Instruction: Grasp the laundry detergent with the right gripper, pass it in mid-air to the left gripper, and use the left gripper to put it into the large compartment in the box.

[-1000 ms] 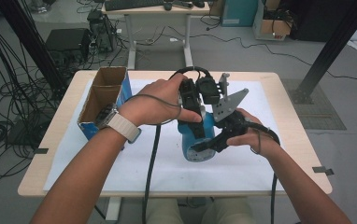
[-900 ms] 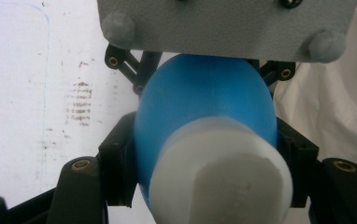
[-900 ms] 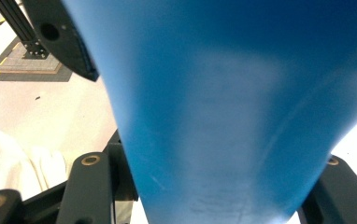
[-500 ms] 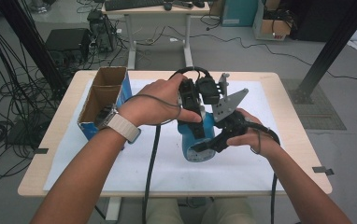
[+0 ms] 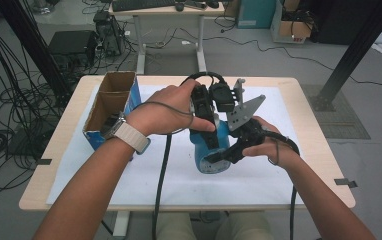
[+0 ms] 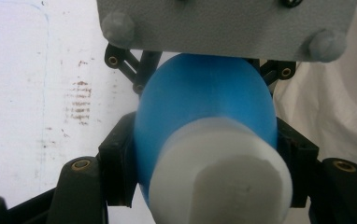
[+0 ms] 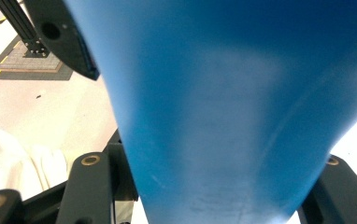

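High view, left to right: open brown cardboard box with blue sides [image 5: 110, 106] stood at the left part of the pale wooden surface [image 5: 314, 107], on the white sheet [image 5: 279, 172] that covered most of it. Left forearm with a pale watch strap [image 5: 131, 137] reached in over the sheet just right of the box. Left claw [image 5: 205, 116] sat at mid-surface, pressed on the upper part of a blue plastic bottle with a white cap [image 5: 213, 150]. Bottle was tilted over the middle of the sheet, base end toward the person; whether it touched the sheet, cannot tell. Right claw [image 5: 229, 152] came in from the right, grey three-cornered plate [image 5: 243, 112] on top, clamped on the lower part of the same bottle. Black cables trailed from both claws toward the near edge.

Left gripper view: black jaws closed on both flanks of the blue bottle [image 6: 204, 121] just behind its white cap [image 6: 221, 175], which pointed at the camera. Grey plate [image 6: 223, 25] of the other claw showed just above, stained white sheet at left.

Right gripper view: blue bottle body [image 7: 232, 107] was pinched between the black jaws, touching on both sides. Other claw's black jaw tip lay against the bottle at upper left.
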### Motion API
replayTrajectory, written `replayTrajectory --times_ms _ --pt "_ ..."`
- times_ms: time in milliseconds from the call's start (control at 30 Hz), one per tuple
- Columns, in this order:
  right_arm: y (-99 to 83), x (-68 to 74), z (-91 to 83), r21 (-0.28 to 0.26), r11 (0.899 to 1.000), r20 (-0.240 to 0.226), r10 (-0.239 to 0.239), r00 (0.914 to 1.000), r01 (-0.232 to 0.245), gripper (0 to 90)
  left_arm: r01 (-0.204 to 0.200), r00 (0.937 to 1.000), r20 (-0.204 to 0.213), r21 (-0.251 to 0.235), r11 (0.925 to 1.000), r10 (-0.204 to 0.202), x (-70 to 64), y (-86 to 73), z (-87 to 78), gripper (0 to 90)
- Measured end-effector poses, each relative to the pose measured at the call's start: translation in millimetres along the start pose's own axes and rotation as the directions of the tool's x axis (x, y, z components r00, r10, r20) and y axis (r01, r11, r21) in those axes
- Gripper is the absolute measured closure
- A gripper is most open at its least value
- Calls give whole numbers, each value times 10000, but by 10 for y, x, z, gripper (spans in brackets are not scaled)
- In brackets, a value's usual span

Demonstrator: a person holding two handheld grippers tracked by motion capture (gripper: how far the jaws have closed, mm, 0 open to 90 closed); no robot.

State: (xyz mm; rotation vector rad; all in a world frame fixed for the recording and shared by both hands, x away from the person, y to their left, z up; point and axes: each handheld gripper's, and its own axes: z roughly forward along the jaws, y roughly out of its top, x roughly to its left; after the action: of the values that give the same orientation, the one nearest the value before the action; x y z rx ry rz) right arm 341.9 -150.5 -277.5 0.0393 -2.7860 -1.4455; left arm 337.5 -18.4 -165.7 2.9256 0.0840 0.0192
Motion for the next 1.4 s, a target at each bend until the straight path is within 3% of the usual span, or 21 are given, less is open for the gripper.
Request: replayTrajectory --times_ms 67,100,1400 --pt "-1 1 0 -5 10000 -6 -3 10000 3 429 -7 10000 10 48 10000 7 1 1 -5 374" --pt "-1 0 0 -15 10000 -3 -12 10000 12 429 -30 10000 34 342 9994 28 3 12 -29 374" --pt "0 5 -6 -17 9999 -108 111 9999 -112 429 18 10000 -18 285 9996 -17 6 6 -24 374"
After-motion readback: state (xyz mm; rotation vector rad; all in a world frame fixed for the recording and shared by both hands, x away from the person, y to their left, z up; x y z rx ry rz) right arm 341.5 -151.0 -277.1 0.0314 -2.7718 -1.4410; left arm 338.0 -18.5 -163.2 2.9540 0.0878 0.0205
